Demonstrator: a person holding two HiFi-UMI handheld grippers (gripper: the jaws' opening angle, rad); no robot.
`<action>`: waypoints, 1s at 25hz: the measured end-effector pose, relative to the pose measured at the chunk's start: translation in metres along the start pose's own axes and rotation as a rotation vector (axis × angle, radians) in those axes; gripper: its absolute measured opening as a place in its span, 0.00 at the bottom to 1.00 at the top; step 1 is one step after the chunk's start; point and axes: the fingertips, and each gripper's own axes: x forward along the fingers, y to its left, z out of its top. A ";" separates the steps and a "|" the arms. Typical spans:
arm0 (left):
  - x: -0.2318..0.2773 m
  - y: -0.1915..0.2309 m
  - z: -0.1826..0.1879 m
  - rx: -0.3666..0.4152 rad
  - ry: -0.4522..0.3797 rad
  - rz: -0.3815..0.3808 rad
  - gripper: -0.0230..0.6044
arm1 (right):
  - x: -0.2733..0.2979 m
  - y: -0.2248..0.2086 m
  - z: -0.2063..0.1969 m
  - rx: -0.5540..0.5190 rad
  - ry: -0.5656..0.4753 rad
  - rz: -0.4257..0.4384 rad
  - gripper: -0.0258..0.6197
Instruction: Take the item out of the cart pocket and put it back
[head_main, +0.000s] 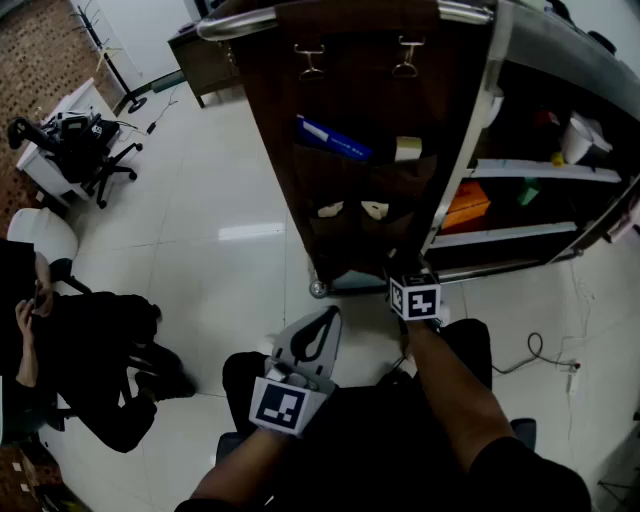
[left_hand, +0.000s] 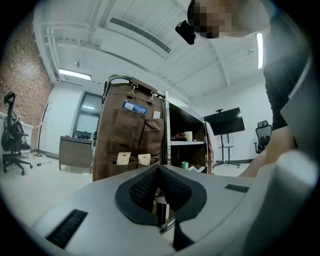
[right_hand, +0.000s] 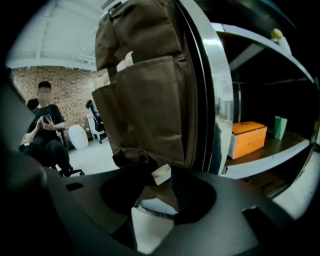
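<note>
Only its own view shows the right gripper (right_hand: 160, 182) with jaws apart, pale scrap (right_hand: 161, 174) between.
Two cream cards (head_main: 375, 210) sit in lower pockets (head_main: 345, 238) of the brown organizer (head_main: 350, 90), 11 o'clock of that gripper; left gripper (left_hand: 157, 170) jaws together.

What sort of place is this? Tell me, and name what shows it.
Probably an open office or lab workspace: a swivel office chair on a glossy pale floor, a dark screen on a stand and a desk. A shelved cart hung with a brown pocket organizer stands in it.
</note>
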 end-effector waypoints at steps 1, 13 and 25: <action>0.000 0.000 0.000 -0.003 -0.001 -0.001 0.04 | 0.003 -0.001 -0.002 0.020 0.000 -0.005 0.33; 0.002 -0.001 0.000 -0.010 -0.004 -0.007 0.04 | 0.042 -0.004 -0.003 0.089 -0.008 -0.041 0.33; 0.002 0.001 0.000 -0.007 -0.002 -0.008 0.04 | 0.041 0.019 -0.005 -0.140 0.008 0.001 0.27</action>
